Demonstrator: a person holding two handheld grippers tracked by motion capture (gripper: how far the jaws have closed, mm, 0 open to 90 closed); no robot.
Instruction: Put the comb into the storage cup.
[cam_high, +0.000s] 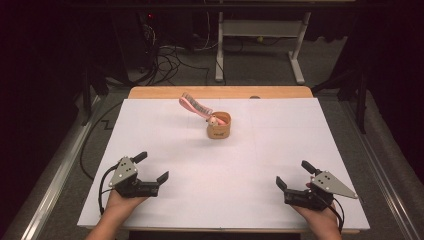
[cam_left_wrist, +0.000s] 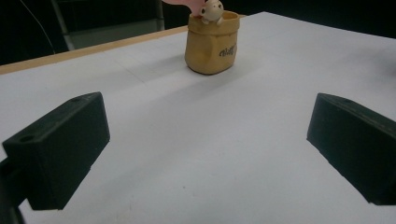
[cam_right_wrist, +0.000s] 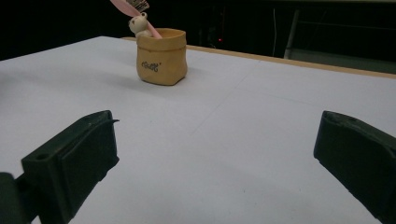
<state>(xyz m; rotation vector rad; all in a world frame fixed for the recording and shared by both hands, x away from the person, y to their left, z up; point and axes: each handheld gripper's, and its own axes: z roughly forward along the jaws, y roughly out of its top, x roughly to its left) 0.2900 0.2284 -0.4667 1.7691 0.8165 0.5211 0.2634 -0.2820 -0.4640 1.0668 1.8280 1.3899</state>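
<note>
A small tan pot (cam_high: 219, 127) with dark lettering stands upright on the white table (cam_high: 165, 130), a little beyond its middle. A pink brush (cam_high: 194, 106) leans out of it toward the far left, and a small cream animal figure (cam_high: 213, 120) sits on its rim. The pot (cam_left_wrist: 211, 43) stands ahead in the left gripper view, as does the pot (cam_right_wrist: 161, 56) in the right gripper view. My left gripper (cam_high: 151, 167) rests near the front left, open and holding nothing. My right gripper (cam_high: 294, 174) rests near the front right, also open, with nothing between its jaws.
The white sheet covers a wooden tabletop (cam_high: 220, 92) whose far edge shows. Behind the table are cables (cam_high: 165, 60) on the floor and a white desk frame (cam_high: 260, 45). A metal rail (cam_high: 55, 185) runs along the left side.
</note>
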